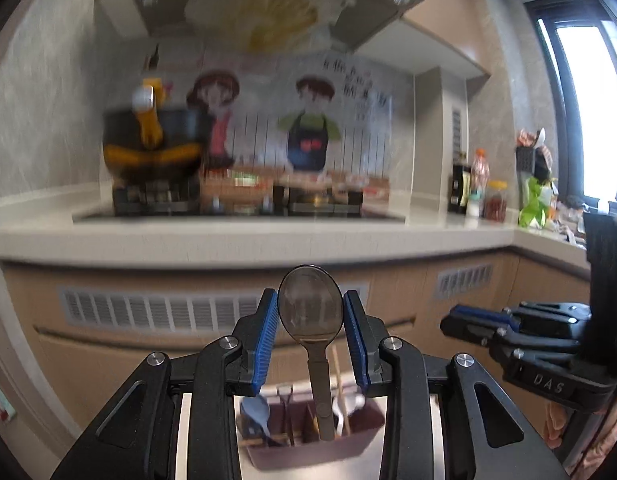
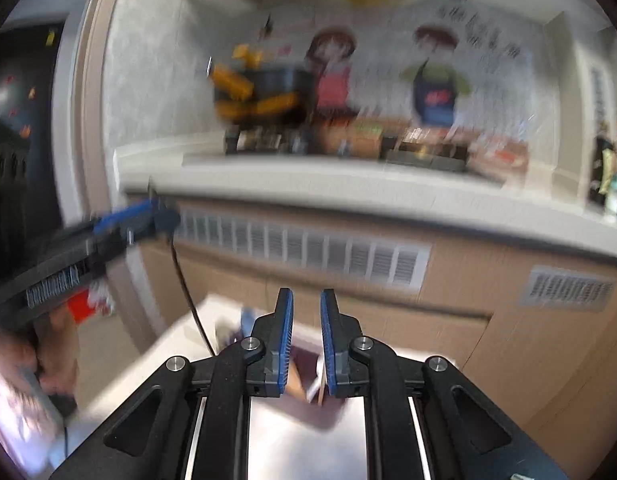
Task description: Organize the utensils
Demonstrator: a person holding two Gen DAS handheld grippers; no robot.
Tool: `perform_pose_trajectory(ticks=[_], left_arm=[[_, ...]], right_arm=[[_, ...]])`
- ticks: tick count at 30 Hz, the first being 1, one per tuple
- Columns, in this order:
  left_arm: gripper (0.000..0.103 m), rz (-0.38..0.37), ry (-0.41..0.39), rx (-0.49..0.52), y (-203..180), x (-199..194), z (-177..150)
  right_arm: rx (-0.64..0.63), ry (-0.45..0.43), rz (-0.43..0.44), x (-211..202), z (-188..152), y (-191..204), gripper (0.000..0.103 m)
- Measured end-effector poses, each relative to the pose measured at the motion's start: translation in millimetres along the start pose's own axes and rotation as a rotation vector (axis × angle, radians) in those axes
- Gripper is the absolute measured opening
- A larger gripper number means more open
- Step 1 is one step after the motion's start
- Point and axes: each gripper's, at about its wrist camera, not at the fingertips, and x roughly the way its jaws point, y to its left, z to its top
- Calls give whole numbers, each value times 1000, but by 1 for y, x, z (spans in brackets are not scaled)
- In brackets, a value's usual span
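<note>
Left tongs point(image 1: 310, 322) flanking upright spoon point(image 1: 310, 312), maroon caddy point(image 1: 350, 440) below

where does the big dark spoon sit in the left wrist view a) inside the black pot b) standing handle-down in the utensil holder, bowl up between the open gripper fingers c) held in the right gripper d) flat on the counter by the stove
b: the dark spoon stands handle-down in the maroon utensil holder, its bowl rising between the spread fingers of the left gripper, which do not visibly touch it.
</note>
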Motion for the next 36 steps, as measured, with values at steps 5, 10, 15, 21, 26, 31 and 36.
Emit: perform_pose_trajectory(ticks=[5,10,15,21,26,31,36], left_arm=[[34,19,101,-44,25,15,-42],[34,63,146,-84,53,0,-69],[34,128,175,-81,77,-28,-92],[34,173,196,-113,106,-48,-115],[34,168,214,-164,125,-55,-132],[34,170,224,-199,137,-54,-141],[34,168,233,-221,139,-51,-143]], right_arm=[[-53,144,74,41,-43,14,13],[-103,259,297,82,-70,52,19],[-220,390,449,130,-99,102,47],[-391,448,473,173,-123,145,48],[-437,485,517,198,-126,157,48],[-466,486,506,208,-129,164,35],[-332,479,461,193,-120,145,6]])
